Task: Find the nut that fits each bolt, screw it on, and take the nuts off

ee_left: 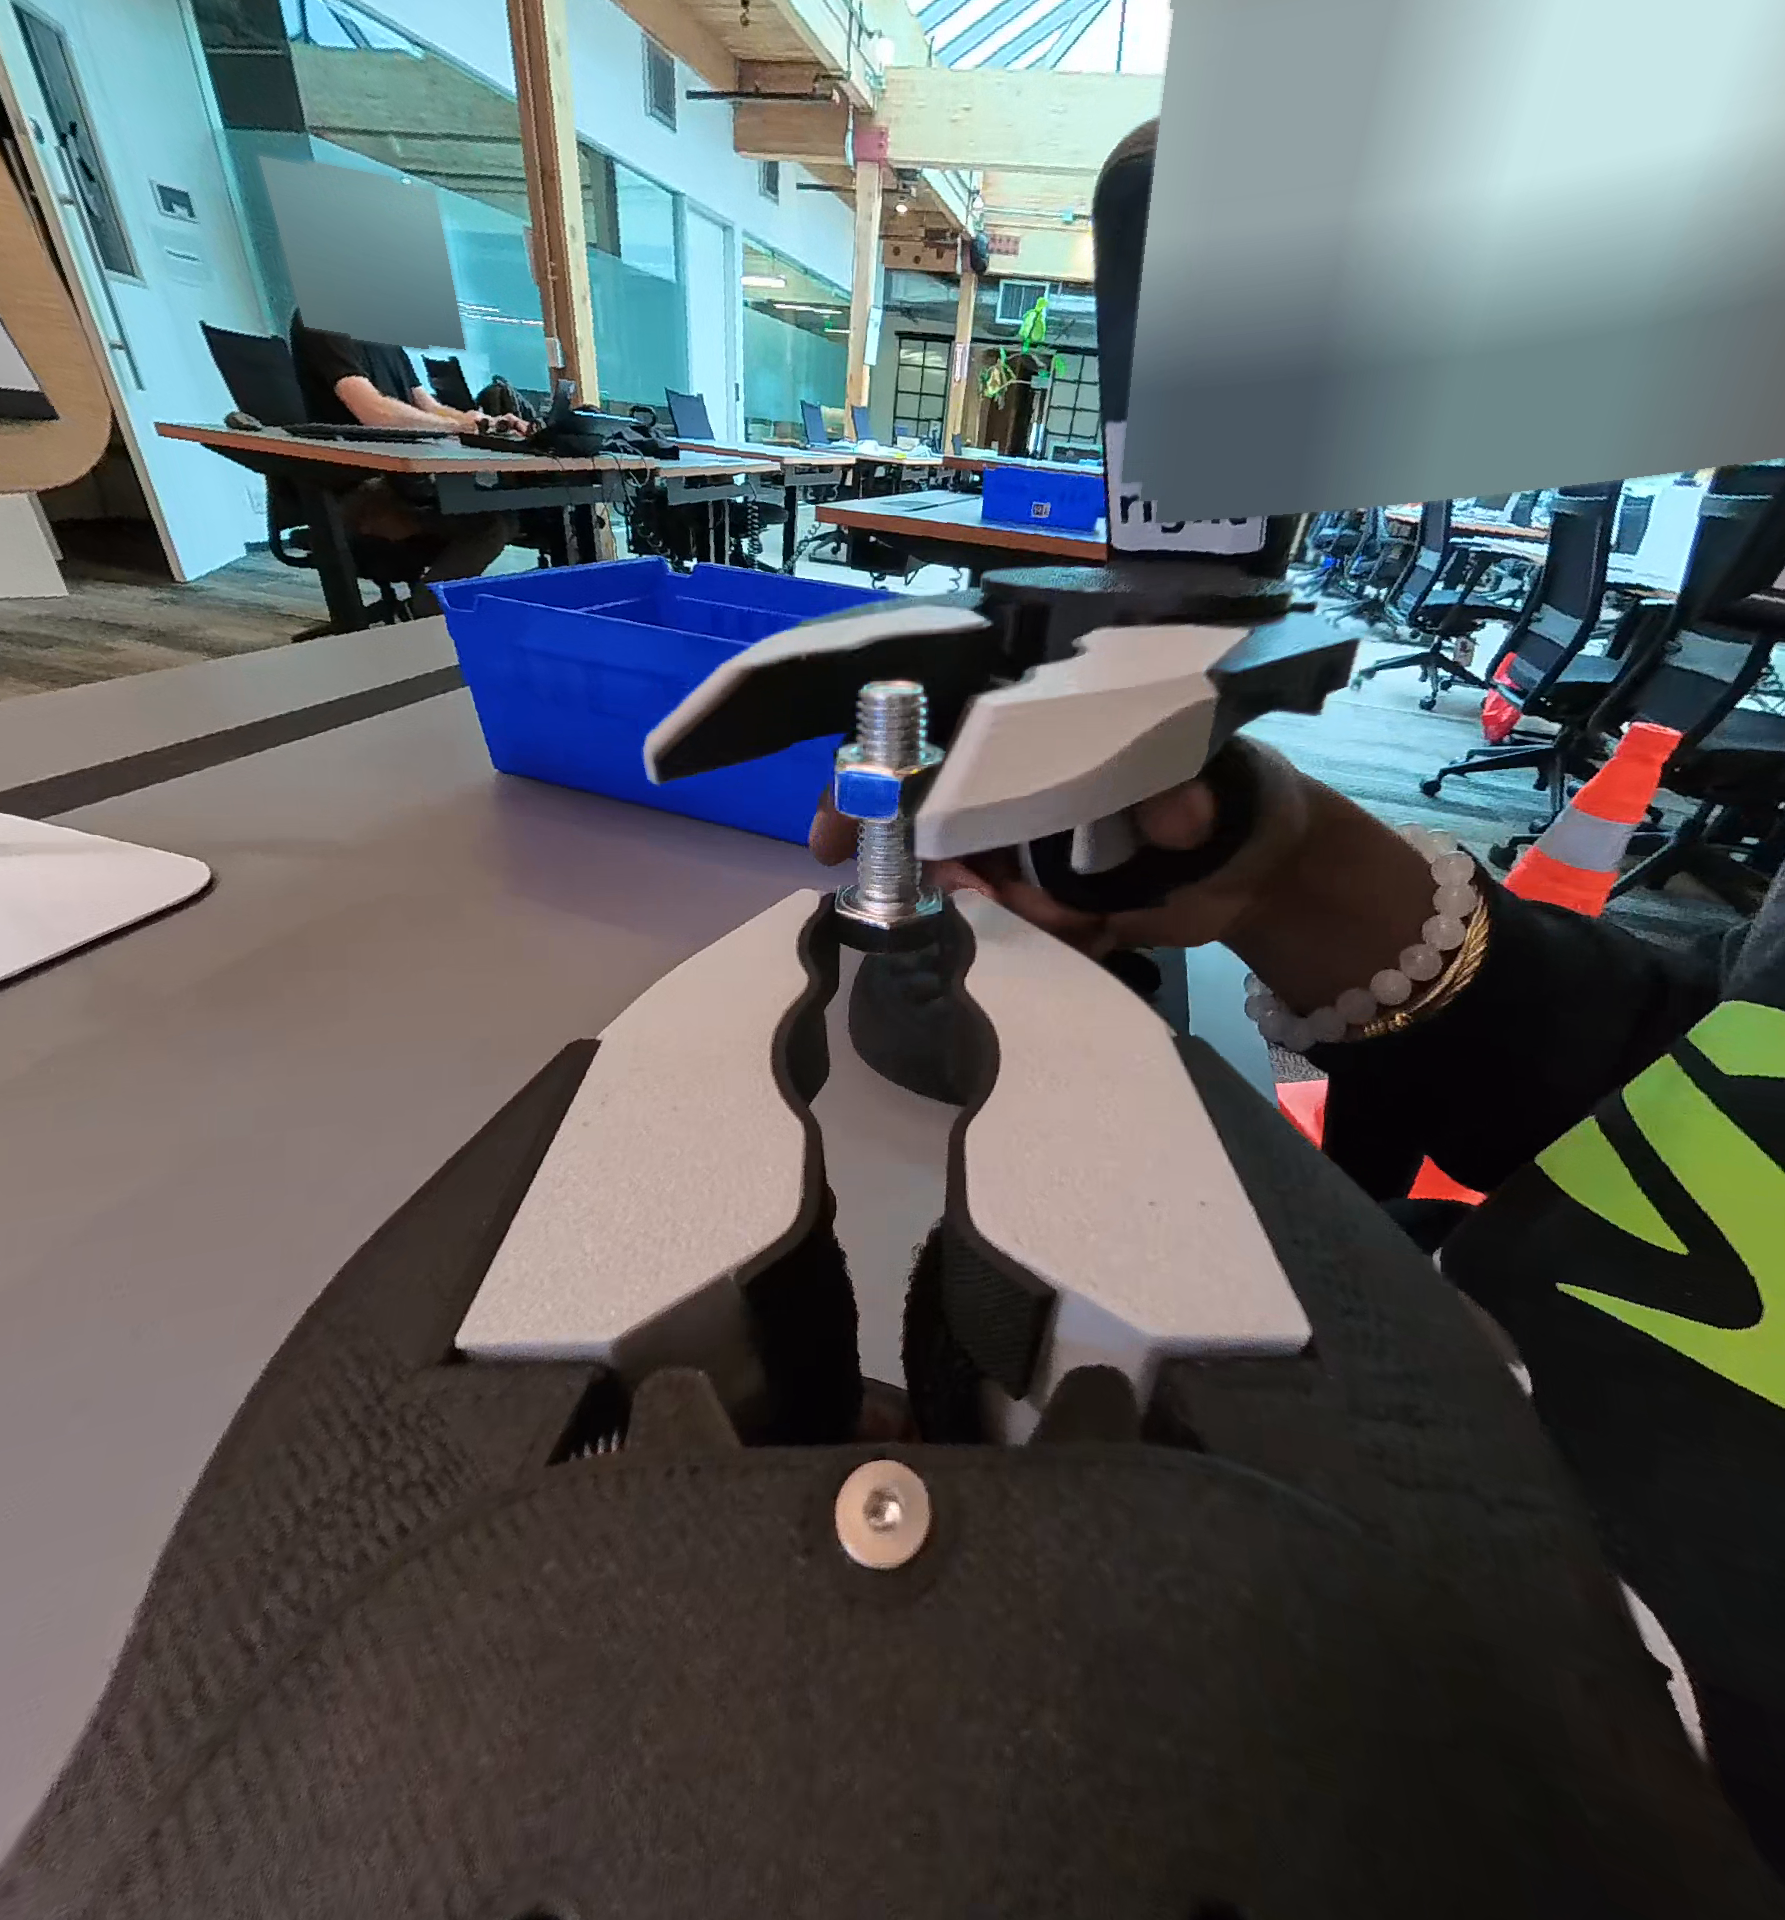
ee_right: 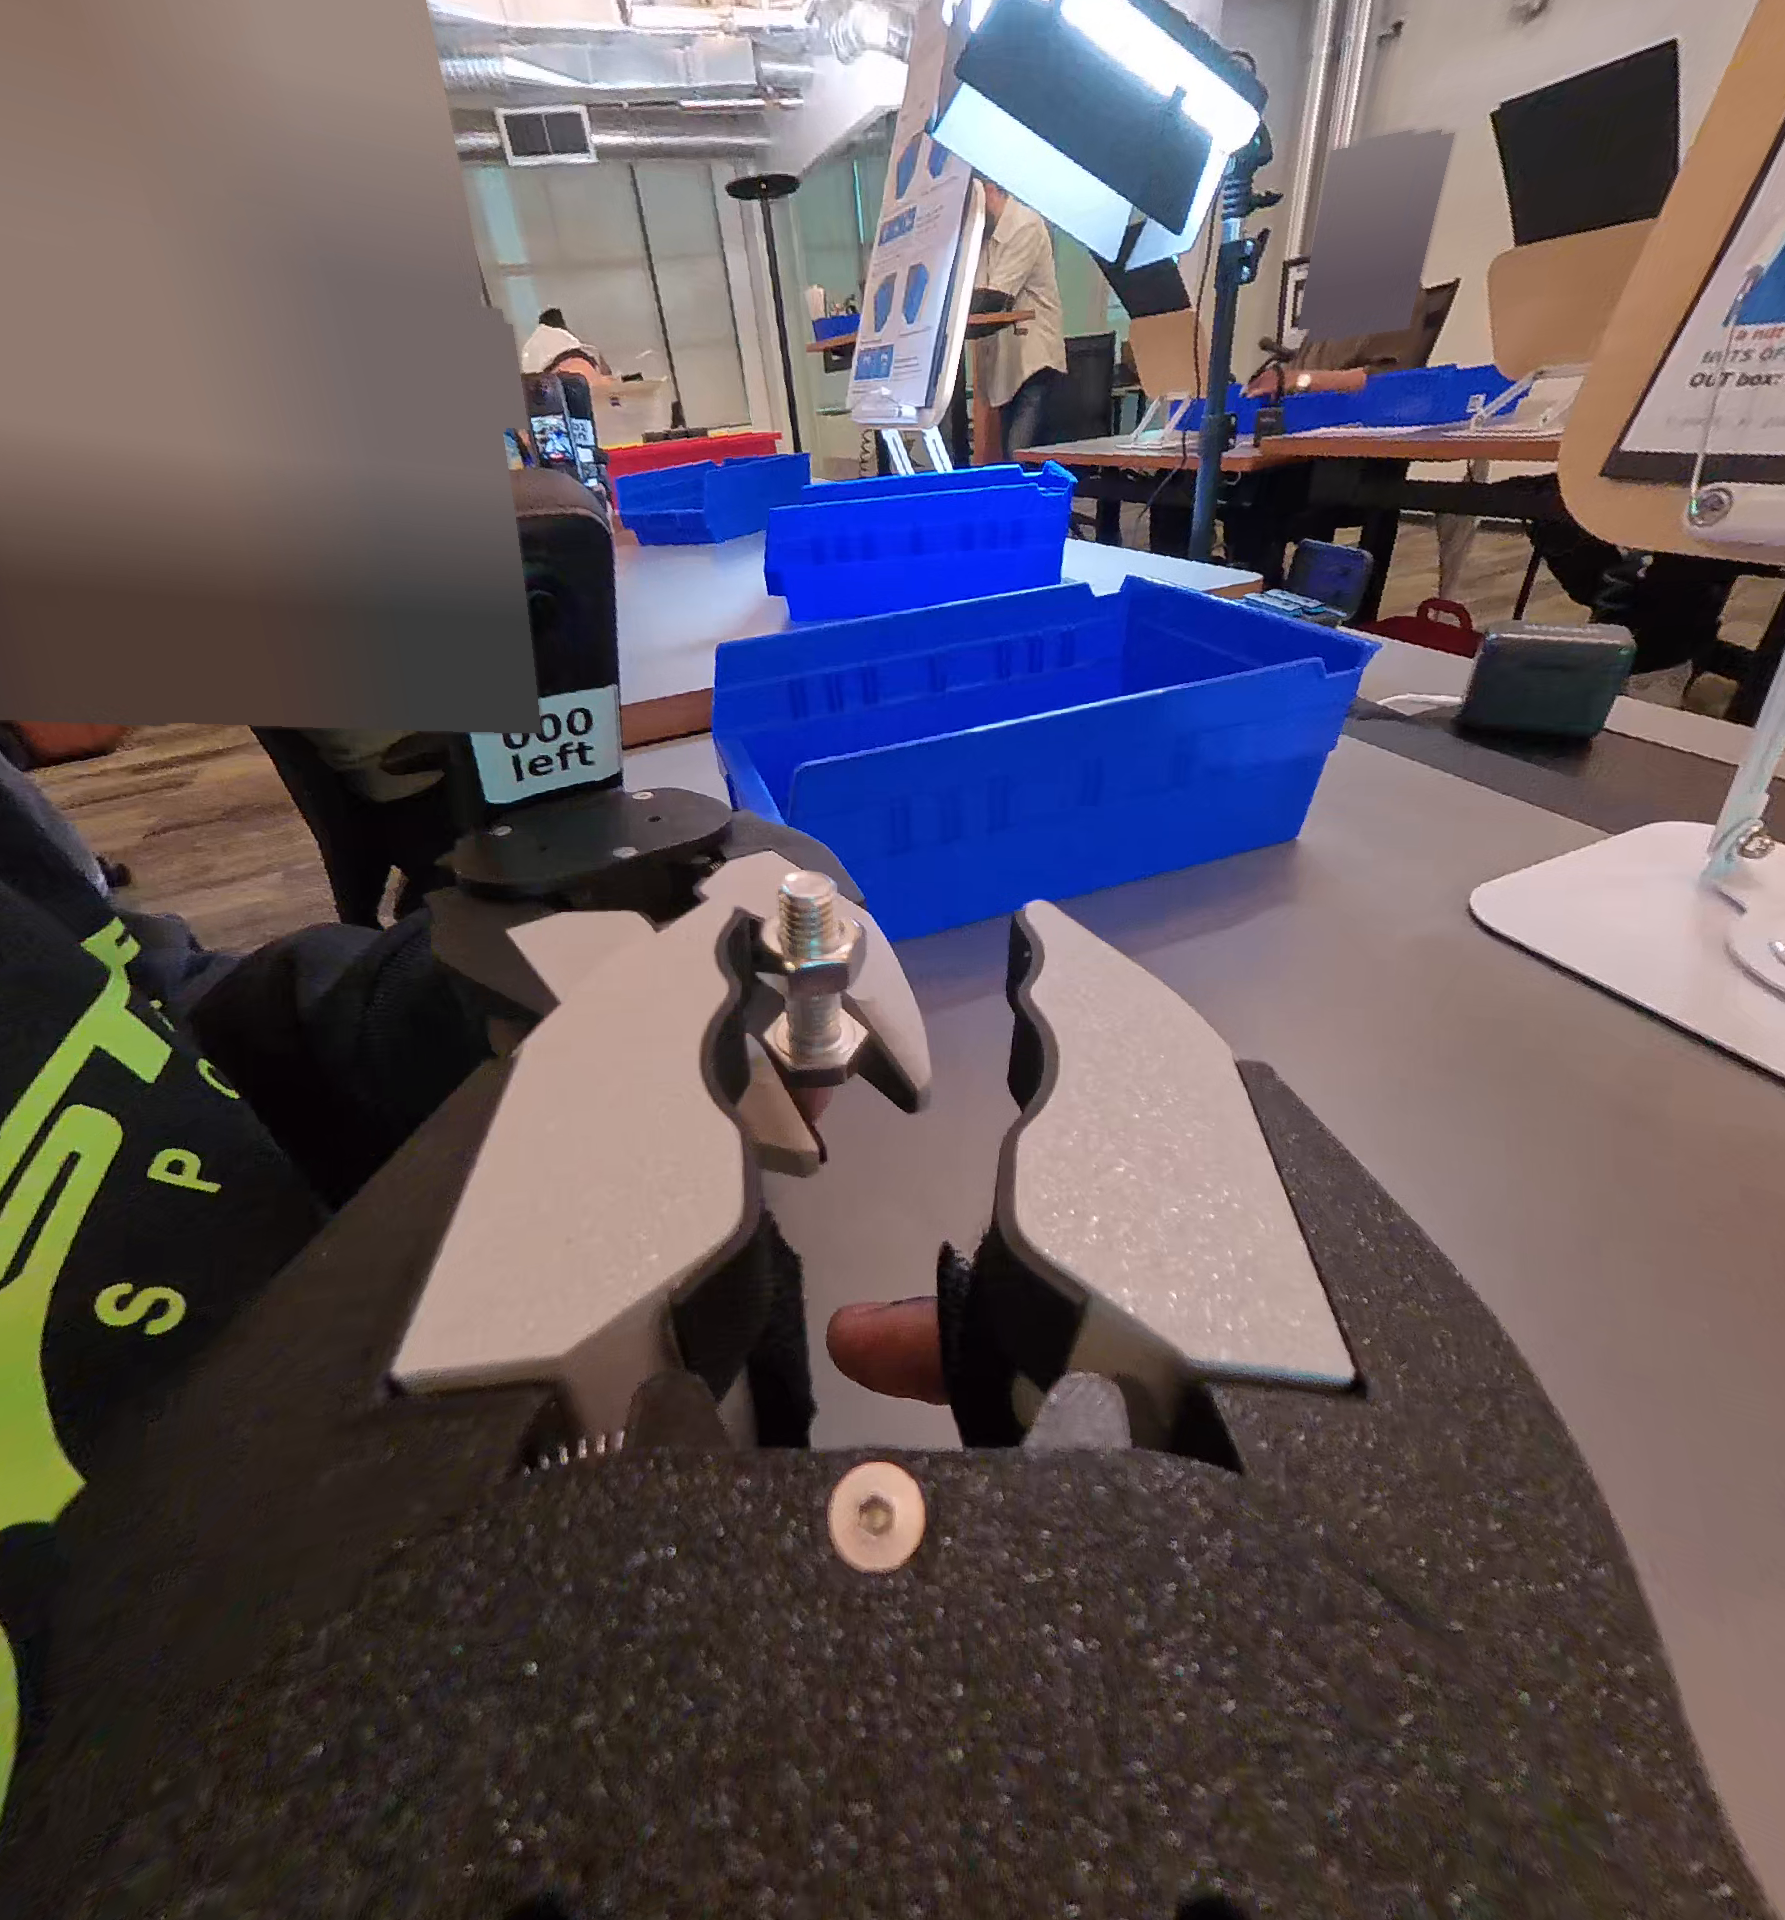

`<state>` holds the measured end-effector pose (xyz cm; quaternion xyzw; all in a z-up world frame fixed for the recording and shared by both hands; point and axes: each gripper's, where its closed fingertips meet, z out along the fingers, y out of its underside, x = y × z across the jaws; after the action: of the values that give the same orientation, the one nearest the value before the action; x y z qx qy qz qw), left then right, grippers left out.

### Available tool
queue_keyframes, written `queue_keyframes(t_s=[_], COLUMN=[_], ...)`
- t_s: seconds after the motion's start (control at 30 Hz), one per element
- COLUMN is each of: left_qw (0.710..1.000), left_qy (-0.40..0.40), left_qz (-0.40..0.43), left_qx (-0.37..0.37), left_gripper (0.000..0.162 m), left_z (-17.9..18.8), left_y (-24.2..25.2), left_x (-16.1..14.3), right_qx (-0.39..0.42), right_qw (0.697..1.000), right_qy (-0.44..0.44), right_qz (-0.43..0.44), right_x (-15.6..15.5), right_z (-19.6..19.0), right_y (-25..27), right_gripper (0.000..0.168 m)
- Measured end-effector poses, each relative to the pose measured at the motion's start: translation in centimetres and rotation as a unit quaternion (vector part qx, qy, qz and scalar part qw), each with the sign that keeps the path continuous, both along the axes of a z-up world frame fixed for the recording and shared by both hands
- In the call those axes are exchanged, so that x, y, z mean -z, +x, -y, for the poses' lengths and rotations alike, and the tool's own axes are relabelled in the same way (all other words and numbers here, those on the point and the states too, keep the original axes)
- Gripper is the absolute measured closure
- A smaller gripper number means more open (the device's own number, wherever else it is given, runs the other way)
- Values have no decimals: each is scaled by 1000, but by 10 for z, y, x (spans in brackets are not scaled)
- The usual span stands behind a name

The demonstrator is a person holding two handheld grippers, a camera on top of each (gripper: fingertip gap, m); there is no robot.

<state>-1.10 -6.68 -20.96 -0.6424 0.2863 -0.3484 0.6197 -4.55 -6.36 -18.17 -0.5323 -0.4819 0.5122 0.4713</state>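
bolt [ee_left: 890,821]: silver | nut [ee_left: 870,792]: blue-marked | bin [ee_left: 597,675]: blue | tongs [ee_left: 883,925]: grey-and-black | cone [ee_left: 1594,821]: orange, grey band

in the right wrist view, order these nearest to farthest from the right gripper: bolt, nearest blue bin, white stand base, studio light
1. bolt, just left of the right gripper, held upright by the left gripper
2. nearest blue bin, straight ahead on the table
3. white stand base, off right; close to the bin's range
4. studio light, high, far behind
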Motion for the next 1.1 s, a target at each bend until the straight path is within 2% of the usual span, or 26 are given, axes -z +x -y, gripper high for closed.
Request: queue_keyframes(t_s=[0.13, 0.17, 0.2, 0.27, 0.33, 0.53, 0.63, 0.9, 1.1], left_qw=[1000, 1000, 1000, 1000, 1000, 1000, 1000, 1000, 1000], left_qy=[-3, -2, -1, -1, -1, 2, 2, 3, 3], left_qz=[17, 21, 24, 23, 18, 1, -2, -7, -2], left_qx=[3, 2, 5, 5, 3, 1, 4, 6, 2], left_gripper=[144, 144, 144, 144, 144, 144, 144, 144, 144], left_z=[0, 0, 1, 1, 0, 0, 1, 2, 1], left_y=[-3, -4, -4, -5, -4, -2, -1, 0, -2], left_x=[-3, -4, -5, -5, -3, 0, 2, 3, 2], right_qx=[-2, 5, 25, 47, 33, 0, -7, -3, -7], right_qw=[1000, 1000, 999, 998, 999, 999, 1000, 1000, 1000], right_qy=[11, 16, 19, 18, 8, 11, 10, 3, 7], right_qz=[-5, -8, -13, -28, -39, -37, -29, -20, -21], right_x=[-3, -5, -6, -9, -11, -9, -5, 1, 1], right_z=[-2, -4, -11, -19, -15, 1, 4, 3, 0], right_y=[12, 17, 22, 31, 32, 16, 7, -1, 16], right_gripper=[126, 131, 150, 160, 158, 129, 122, 122, 129])
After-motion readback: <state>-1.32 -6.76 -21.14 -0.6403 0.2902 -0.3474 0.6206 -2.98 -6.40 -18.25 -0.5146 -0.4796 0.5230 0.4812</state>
